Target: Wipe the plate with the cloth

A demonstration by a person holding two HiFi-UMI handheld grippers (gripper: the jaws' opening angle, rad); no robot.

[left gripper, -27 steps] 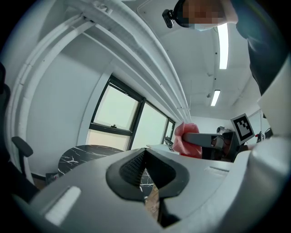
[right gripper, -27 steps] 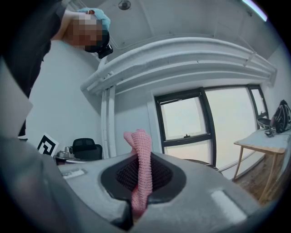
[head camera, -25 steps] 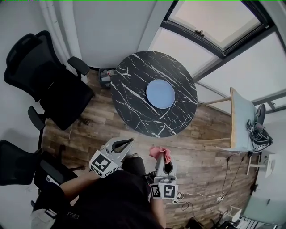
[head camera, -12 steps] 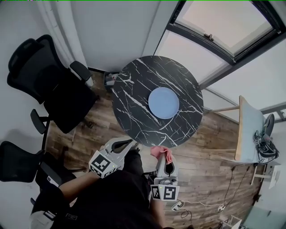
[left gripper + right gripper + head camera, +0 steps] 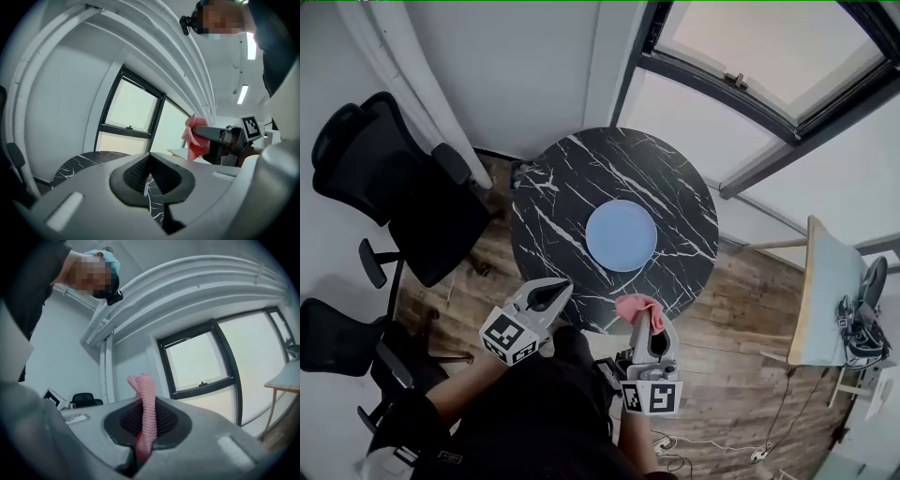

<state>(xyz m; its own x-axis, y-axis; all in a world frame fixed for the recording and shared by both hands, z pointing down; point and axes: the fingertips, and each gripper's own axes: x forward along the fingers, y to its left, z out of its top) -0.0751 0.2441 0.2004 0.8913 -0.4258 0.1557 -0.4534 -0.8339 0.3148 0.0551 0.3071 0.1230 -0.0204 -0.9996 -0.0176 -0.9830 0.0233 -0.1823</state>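
A pale blue plate [image 5: 621,235] lies in the middle of a round black marble table [image 5: 558,211]. My right gripper [image 5: 641,312] is shut on a pink knitted cloth [image 5: 635,307], at the table's near edge on the right; in the right gripper view the cloth [image 5: 146,420] stands up pinched between the jaws. My left gripper [image 5: 555,292] is shut with nothing in it, at the table's near edge on the left. From the left gripper view I see the table [image 5: 84,161] ahead, and the right gripper [image 5: 199,137] with the cloth [image 5: 193,138].
Two black office chairs [image 5: 398,187] stand left of the table, another one [image 5: 337,347] at the lower left. A light wooden side table [image 5: 830,295] is at the right, with cables on the wooden floor [image 5: 741,375]. A window [image 5: 741,47] lies beyond the table.
Both grippers have come forward to the table's near edge, with the cloth still in the right one. The table and plate now sit lower and nearer in the head view.
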